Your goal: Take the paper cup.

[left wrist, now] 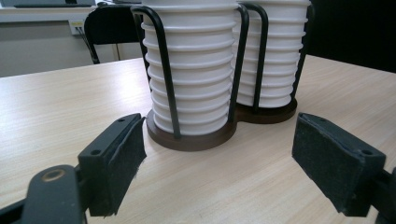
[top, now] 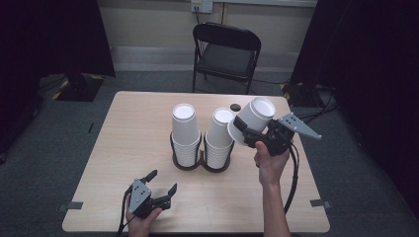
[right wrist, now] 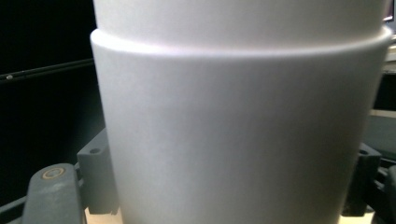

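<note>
The desk [top: 123, 148] carries a dark double holder [top: 201, 162] near its middle, and everything here is placed against that holder. Two stacks of white cups stand upside down in it, the left stack [top: 185, 133] and the right stack [top: 219, 138], each hemmed by thin black wire loops.

Just right of the holder and above desk level, the right gripper [top: 254, 136] has its jaws closed on a white cup [top: 253, 120]. The cup is tilted: its long axis leans up and away from the person, closed base toward the far right, open mouth down toward the gripper and the top of the right stack, which its rim nearly meets.

The main risk, as I judge it, is that tilt. If the cup comes down at this slant its rim could catch on the top cup or on a wire loop, jam crooked, or shove the right stack sideways against the left stack. Thin paper walls may also buckle under a hard squeeze, and a slack grip could let the cup slide out and roll across the desk.

Well in front of the holder, near the desk's near edge, the left gripper [top: 159, 190] rests low with its jaws spread wide and empty, pointed at the holder's base; a careless push forward could nudge the holder.
</note>
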Demonstrator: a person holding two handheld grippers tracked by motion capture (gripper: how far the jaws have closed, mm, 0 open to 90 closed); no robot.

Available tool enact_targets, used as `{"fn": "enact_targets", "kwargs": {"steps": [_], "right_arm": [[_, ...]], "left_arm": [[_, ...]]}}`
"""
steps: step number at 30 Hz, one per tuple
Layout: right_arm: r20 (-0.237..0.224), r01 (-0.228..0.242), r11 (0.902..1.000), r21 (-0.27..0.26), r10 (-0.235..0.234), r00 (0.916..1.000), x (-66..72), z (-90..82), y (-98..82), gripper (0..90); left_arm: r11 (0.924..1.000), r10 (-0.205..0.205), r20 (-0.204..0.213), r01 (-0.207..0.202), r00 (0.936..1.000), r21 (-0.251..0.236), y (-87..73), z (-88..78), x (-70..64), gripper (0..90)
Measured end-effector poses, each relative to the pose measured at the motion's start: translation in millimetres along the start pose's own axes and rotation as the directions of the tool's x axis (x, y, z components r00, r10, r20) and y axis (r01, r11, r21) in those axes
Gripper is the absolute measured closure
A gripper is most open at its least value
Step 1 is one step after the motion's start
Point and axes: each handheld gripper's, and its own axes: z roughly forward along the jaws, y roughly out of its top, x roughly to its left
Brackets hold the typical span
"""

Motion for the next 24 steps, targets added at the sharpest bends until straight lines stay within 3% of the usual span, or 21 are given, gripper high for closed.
{"fn": "enact_targets", "kwargs": {"steps": [2,5,14,24], "right_arm": [[0.003,-0.001,1.0000,0.010,0.001,1.0000,0.5,-2.8,-1.7,16.8],[-0.004,-0.033,0.9994,0.013,0.033,0.9995,1.7,-8.1,-4.5,16.8],[-0.015,-0.091,0.9951,0.040,0.092,0.9957,6.3,-17.5,-18.2,16.9],[-0.039,-0.113,0.9907,0.077,0.116,0.9925,16.0,-20.8,-41.5,16.9]], "left_arm": [[1.0000,-0.004,-0.003,0.004,1.0000,0.005,0.3,0.3,-0.3,18.2],[0.9986,-0.052,-0.004,0.052,0.9986,-0.011,2.8,-0.3,2.3,21.0],[0.9944,-0.101,0.057,0.103,0.9932,-0.025,6.2,-0.6,3.0,22.2],[0.9940,-0.096,0.153,0.103,0.9836,-0.038,11.5,5.0,-3.1,27.9]]}}
